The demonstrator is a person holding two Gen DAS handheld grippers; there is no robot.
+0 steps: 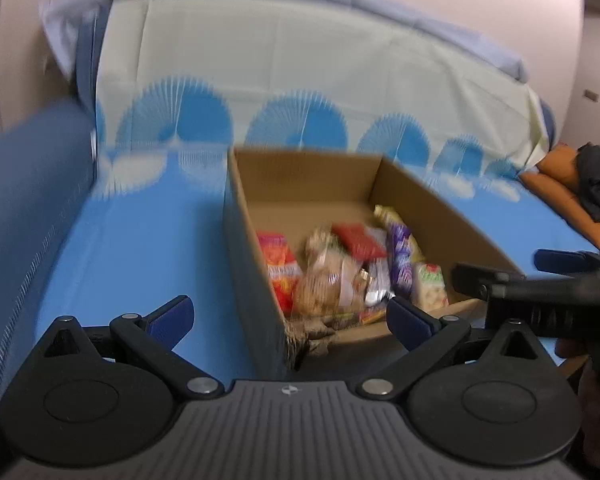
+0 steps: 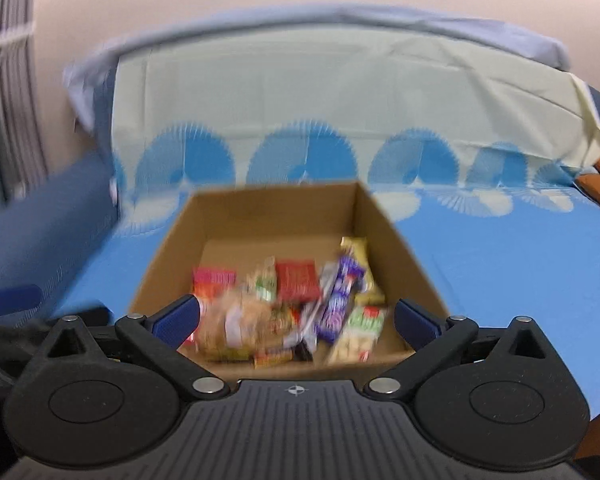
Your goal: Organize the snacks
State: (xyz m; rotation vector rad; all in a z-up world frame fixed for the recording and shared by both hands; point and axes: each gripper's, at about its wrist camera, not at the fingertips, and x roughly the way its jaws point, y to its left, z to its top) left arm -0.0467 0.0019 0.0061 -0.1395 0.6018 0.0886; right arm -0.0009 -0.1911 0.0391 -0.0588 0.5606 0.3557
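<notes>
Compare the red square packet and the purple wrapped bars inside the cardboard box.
The red square packet is squat and lies toward the middle; the purple wrapped bars are long, narrow and lie to its right, running front to back. The red packet shows one block of colour; the purple bars carry white markings. Both lie inside the brown cardboard box.

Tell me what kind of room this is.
Probably a living room at home: a blue sofa draped with a patterned sheet, a cardboard box of snacks on the seat, curtains at left.
</notes>
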